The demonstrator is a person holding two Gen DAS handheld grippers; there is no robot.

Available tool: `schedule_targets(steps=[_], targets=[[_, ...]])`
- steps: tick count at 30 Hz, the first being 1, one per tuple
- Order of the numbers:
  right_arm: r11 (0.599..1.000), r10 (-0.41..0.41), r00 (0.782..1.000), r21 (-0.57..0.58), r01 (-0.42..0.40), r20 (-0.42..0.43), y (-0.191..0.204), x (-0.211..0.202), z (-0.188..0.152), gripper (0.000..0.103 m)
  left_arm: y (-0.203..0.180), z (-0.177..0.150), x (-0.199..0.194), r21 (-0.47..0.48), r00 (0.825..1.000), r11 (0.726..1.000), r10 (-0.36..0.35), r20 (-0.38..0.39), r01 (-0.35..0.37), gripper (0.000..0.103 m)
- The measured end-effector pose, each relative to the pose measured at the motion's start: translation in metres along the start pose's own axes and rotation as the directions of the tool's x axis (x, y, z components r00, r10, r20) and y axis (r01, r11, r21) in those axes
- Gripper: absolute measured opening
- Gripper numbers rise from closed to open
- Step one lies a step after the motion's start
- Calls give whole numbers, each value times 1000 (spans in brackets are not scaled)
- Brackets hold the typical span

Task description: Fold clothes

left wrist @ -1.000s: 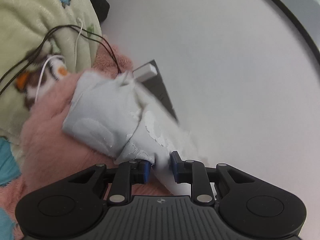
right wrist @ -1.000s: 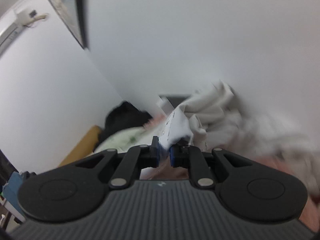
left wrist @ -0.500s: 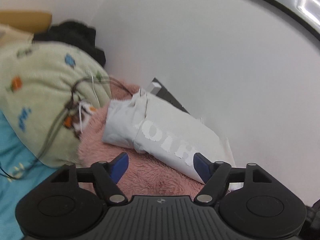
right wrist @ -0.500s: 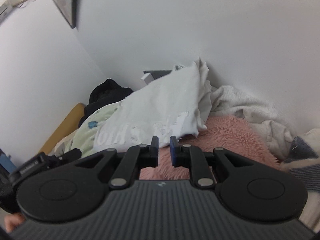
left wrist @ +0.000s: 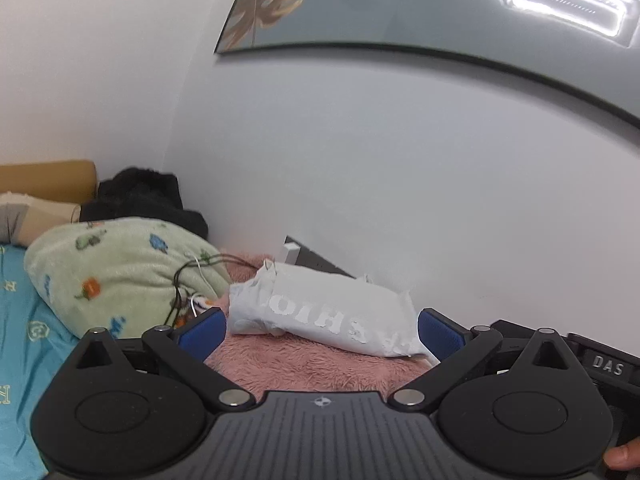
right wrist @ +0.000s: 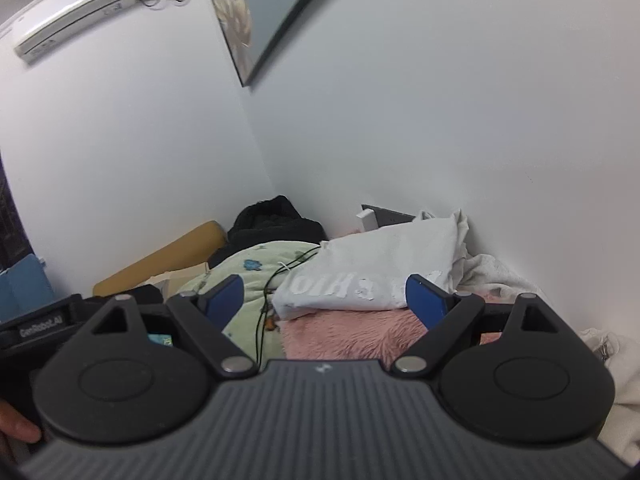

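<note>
A folded white shirt [left wrist: 328, 308] with cracked white lettering lies on a fluffy pink blanket [left wrist: 312, 364] against the wall. It also shows in the right wrist view [right wrist: 372, 268], on the pink blanket [right wrist: 352, 332]. My left gripper [left wrist: 322, 330] is open and empty, a little back from the shirt. My right gripper [right wrist: 326, 296] is open and empty, also back from the shirt. Neither gripper touches the cloth.
A pale green patterned blanket [left wrist: 116, 272] with black and white cables [left wrist: 188, 280] lies left of the shirt. A black garment [left wrist: 144, 200] sits in the corner. Crumpled white clothes [right wrist: 496, 272] lie right of the shirt. A dark box [right wrist: 384, 216] stands behind it. A blue sheet [left wrist: 24, 320] covers the bed.
Both grippers let go of the white shirt, opened and drew back. The shirt now lies folded on the pink blanket.
</note>
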State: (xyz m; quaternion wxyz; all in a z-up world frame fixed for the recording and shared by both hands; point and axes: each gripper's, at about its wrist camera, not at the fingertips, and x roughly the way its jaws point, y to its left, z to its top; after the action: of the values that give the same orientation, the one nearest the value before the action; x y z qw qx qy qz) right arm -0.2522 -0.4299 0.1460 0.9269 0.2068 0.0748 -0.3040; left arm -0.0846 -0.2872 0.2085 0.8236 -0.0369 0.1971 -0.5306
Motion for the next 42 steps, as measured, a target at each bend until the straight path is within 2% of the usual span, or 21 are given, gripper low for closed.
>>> schedule_targets(steps=[2, 5, 9, 16, 20, 24, 30, 42], targets=[[1000, -2, 1000, -14, 2, 22, 4, -10, -10, 89, -5, -11, -22, 20, 999, 1000, 1, 41, -2, 103], [999, -16, 998, -29, 18, 58, 9, -23, -26, 89, -17, -28, -51, 95, 996, 994, 38, 80, -46, 103], [998, -14, 996, -67, 20, 86, 18, -36, -48, 89, -21, -50, -74, 127, 990, 988, 78, 118, -93, 103], [992, -10, 992, -125, 26, 125, 33, -54, -86, 89, -16, -89, -95, 125, 978, 981, 124, 165, -146, 103], [984, -25, 986, -169, 53, 162, 41, -58, -93, 89, -9, -103, -95, 105, 973, 979, 154, 174, -174, 103], [981, -30, 984, -184, 63, 176, 45, -60, -95, 89, -5, -105, -97, 94, 975, 984, 129, 183, -148, 103], [972, -37, 981, -221, 79, 189, 54, -61, -98, 89, -4, -105, -106, 125, 955, 967, 192, 225, -224, 103], [964, -40, 985, -254, 83, 170, 69, -62, -102, 89, -2, -103, -113, 126, 946, 958, 222, 237, -256, 103]])
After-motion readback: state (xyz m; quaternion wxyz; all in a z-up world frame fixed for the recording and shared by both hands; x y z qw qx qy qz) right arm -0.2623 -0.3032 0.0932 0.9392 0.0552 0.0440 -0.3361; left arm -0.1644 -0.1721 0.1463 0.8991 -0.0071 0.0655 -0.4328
